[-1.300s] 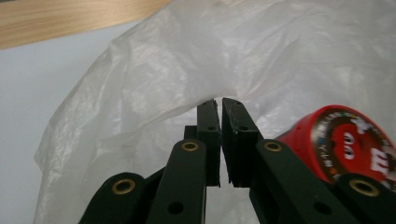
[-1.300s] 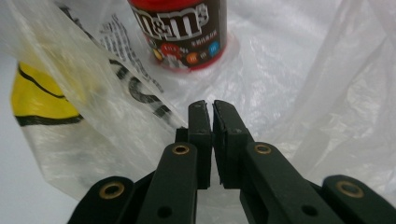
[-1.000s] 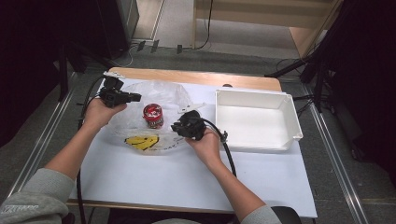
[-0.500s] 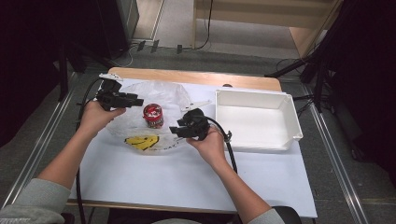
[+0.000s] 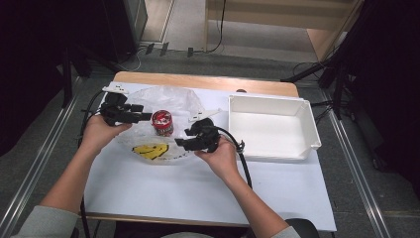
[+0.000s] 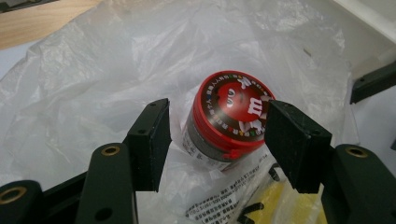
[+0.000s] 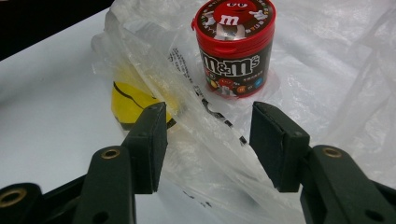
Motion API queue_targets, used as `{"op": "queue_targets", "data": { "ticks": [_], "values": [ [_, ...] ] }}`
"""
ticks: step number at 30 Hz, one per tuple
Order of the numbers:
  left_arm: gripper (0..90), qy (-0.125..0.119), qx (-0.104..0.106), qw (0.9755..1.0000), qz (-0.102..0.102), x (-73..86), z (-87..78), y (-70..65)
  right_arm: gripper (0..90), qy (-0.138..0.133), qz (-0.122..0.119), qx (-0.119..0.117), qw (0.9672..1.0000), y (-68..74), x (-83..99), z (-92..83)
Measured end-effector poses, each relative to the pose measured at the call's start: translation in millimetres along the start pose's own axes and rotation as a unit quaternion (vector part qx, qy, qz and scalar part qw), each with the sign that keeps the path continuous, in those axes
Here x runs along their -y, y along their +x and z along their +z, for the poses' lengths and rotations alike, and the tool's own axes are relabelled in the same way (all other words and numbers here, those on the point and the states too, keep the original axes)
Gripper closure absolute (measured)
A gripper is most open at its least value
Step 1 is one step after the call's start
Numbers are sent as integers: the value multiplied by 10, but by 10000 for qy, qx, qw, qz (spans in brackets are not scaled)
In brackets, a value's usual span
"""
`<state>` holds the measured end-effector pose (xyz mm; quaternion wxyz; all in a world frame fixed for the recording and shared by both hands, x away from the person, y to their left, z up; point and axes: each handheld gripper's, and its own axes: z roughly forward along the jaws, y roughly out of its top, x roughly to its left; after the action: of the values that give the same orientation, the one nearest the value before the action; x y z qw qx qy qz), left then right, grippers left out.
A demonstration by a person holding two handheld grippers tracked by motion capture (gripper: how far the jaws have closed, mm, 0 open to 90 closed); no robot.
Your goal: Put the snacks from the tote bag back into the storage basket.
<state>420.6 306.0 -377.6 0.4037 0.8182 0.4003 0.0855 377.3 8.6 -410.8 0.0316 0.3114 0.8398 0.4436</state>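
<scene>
A grey floor [image 5: 257, 59] is seen at the top of the frame, with light wooden furniture [image 5: 277, 20] at upper right.

Both tools just let go of the bag

Left tool [image 5: 143, 117] had its jaws pinched together a second ago; they've just been opening and now stand wide apart, with the red-lidded M&M's candy tub [image 6: 229, 119] showing between them in the left gripper view, untouched. Same deal on the right tool [image 5: 182, 144]: its jaws have just been opening too, and the crinkly clear plastic bag [image 7: 205, 140] lies loose in the gap, no pad pressing on it. The left hand [image 5: 99, 131] also slid a bit sideways along the bag's edge.
</scene>
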Motion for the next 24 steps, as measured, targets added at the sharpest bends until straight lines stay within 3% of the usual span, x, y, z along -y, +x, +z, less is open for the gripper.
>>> {"op": "queue_targets", "data": {
  "ticks": [6, 15, 24],
  "values": [
    [411, -159, 96, 9998, -62, 79, -52, -51, 477, 36, -23, -8, 10000, -8, -11, 71],
    [400, -124, 35, 9999, -115, 197, -161, -78, 458, 5, -119, -50, 9999, 10, -95, 127],
    [398, -69, -80, 9999, -109, 255, -174, -45, 406, -119, 1, -50, 9999, -33, -166, 211]
  ]
}}
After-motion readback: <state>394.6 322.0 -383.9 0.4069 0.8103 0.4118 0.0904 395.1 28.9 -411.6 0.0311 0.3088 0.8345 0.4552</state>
